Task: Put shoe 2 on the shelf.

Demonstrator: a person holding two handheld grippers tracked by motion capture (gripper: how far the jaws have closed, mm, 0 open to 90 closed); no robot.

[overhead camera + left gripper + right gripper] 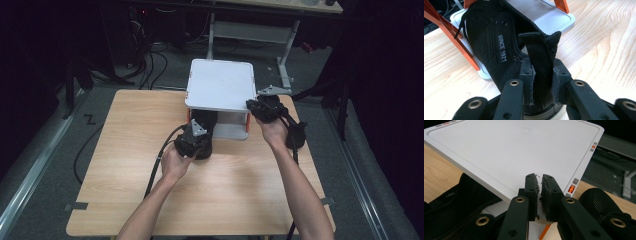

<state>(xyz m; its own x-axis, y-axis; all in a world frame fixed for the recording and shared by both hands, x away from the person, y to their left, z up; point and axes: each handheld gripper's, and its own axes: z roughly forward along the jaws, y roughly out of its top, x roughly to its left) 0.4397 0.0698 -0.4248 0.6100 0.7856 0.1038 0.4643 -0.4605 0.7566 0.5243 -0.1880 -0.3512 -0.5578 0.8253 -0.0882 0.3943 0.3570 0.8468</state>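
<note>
My left claw (541, 82) is clamped on the heel of a black mesh shoe (499, 50), half-way onto the lower tier of the white two-tier rack w/ orange posts (220, 82). My right claw (540, 195) pinches the rack's top edge, steadying it. Second black shoe (599, 202) sits on the wooden desk (125, 165) beside the rack, prob. not yet shelved.

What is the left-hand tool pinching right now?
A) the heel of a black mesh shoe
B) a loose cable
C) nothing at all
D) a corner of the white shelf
A: in the left gripper view, the left gripper has its fingers clamped on the heel fabric of the black mesh shoe marked "SINCE 1921".
</note>
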